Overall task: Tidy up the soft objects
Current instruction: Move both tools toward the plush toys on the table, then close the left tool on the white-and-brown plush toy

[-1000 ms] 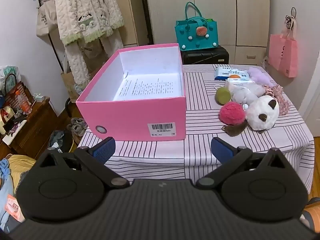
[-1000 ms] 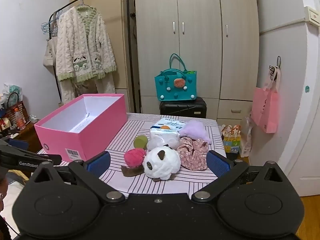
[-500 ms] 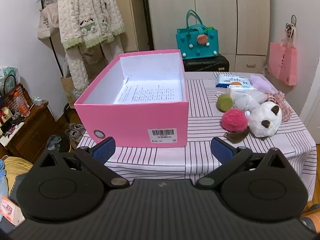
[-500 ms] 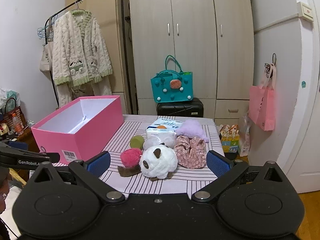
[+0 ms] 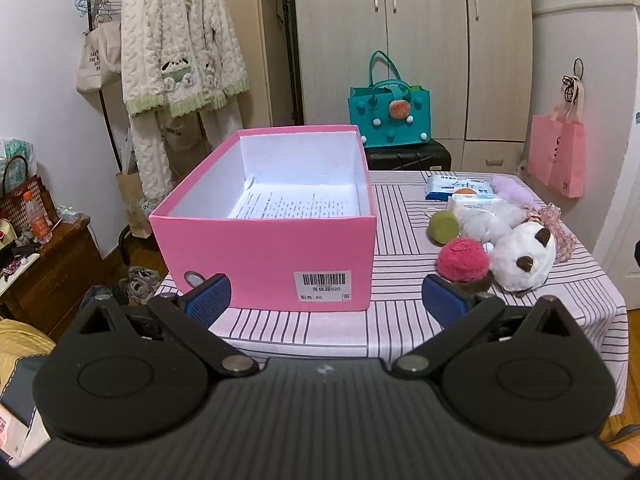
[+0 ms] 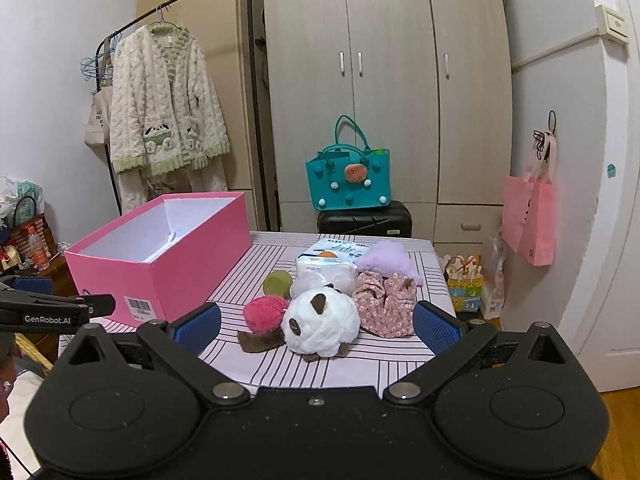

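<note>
An open pink box (image 5: 264, 256) (image 6: 160, 268) stands on the left of a striped table (image 5: 392, 328), with only a printed sheet inside. To its right lies a heap of soft things: a white plush ball with brown ears (image 5: 522, 258) (image 6: 320, 326), a pink pompom (image 5: 462, 260) (image 6: 265, 312), a green ball (image 5: 444, 227) (image 6: 279, 283), a floral cloth (image 6: 380, 308) and a lilac plush (image 6: 386, 260). My left gripper (image 5: 326, 298) is open, in front of the box. My right gripper (image 6: 316, 326) is open, short of the white plush. Both hold nothing.
Tissue packs (image 6: 332, 258) lie behind the heap. Behind the table a teal bag (image 6: 348, 184) sits on a black suitcase (image 6: 364, 220) before wardrobes. A pink bag (image 6: 528, 220) hangs at right. A coat rack (image 5: 180, 52) and cluttered wooden furniture (image 5: 44, 264) stand at left.
Both grippers have tilted upward and dropped lower, so the table and box sit lower in view and look nearer. Nothing on the table has moved; both grippers stay open.
</note>
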Motion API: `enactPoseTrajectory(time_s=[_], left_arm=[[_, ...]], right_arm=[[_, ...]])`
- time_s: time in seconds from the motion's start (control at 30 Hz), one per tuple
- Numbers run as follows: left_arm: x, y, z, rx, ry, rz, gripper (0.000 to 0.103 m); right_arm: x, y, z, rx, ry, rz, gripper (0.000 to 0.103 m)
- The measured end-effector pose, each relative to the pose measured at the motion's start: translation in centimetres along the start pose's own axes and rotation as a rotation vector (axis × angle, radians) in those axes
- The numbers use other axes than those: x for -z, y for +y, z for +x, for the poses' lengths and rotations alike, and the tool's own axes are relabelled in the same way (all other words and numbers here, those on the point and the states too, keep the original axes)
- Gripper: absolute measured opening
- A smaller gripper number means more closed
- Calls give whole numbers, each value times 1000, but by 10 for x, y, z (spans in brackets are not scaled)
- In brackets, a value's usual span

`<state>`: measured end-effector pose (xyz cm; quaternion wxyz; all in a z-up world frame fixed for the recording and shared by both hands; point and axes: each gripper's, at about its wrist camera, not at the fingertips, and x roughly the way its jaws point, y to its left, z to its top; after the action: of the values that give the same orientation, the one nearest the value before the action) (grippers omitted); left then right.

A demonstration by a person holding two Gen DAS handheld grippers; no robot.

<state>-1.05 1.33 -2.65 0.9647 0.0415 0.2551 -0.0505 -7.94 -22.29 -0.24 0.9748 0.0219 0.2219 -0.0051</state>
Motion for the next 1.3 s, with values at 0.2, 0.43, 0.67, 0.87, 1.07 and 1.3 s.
enactPoseTrajectory(time_s=[0.2, 0.43, 0.67, 0.87, 1.07, 1.3], left_arm=[[2, -2, 1, 0, -7, 7, 103], [6, -3, -3, -20, -57, 18, 103], [7, -2, -3, -22, -59, 23, 103], [7, 1, -2, -28, -54, 12, 103], [7, 3, -3, -26, -51, 20, 103], [-2, -2, -1, -8, -34, 28, 103]], right_arm=[[2, 1, -2, 0, -22, -14, 103], [5, -1, -2, -8, -31, -7, 103], [7, -1, 0, -11, -27, -8, 103], [9, 0, 1, -17, -29, -12, 103], [4, 0, 0, -10, -27, -36, 103], [-12, -10, 2, -65, -4, -90, 103]])
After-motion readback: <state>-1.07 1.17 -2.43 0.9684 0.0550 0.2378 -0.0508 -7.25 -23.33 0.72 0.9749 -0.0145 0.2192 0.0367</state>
